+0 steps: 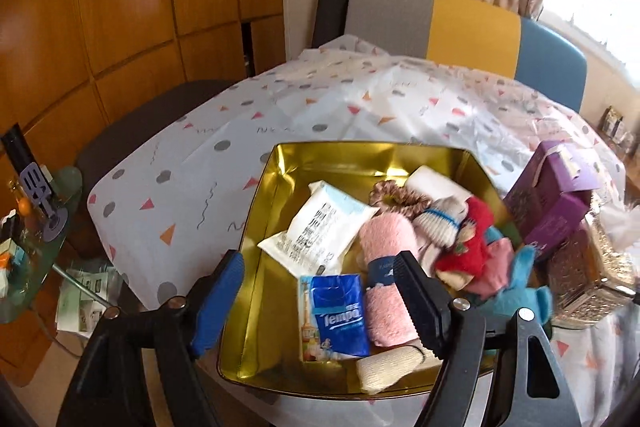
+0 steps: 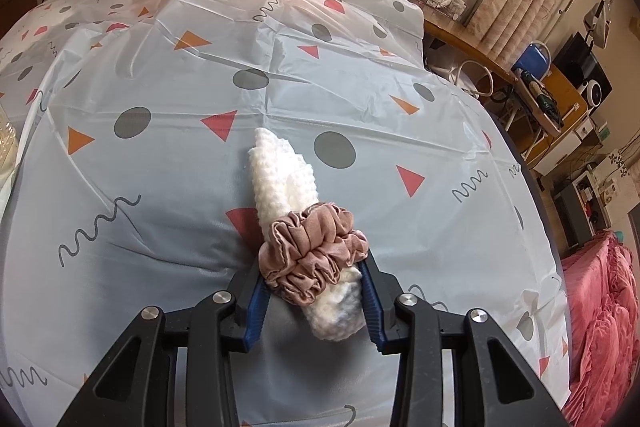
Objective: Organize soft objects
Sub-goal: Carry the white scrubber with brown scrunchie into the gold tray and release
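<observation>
In the left wrist view a gold tin tray (image 1: 280,179) holds soft things: a blue Tempo tissue pack (image 1: 334,317), a white wipes pack (image 1: 320,231), a pink rolled towel (image 1: 386,283), a brown scrunchie (image 1: 390,195), a red knitted toy (image 1: 470,241), a teal plush (image 1: 520,287) and a beige roll (image 1: 390,367). My left gripper (image 1: 320,301) is open and empty, just above the tray's near side. In the right wrist view my right gripper (image 2: 314,293) is shut on a white rolled cloth (image 2: 280,175) ringed by a brown scrunchie (image 2: 316,251), over the tablecloth.
Purple boxes (image 1: 556,203) and a glittery container (image 1: 588,279) stand right of the tray. The patterned tablecloth (image 2: 160,155) covers the table. A grey, yellow and blue chair back (image 1: 460,27) stands behind it. A glass side table (image 1: 28,259) is at the left, shelves (image 2: 560,99) at the right.
</observation>
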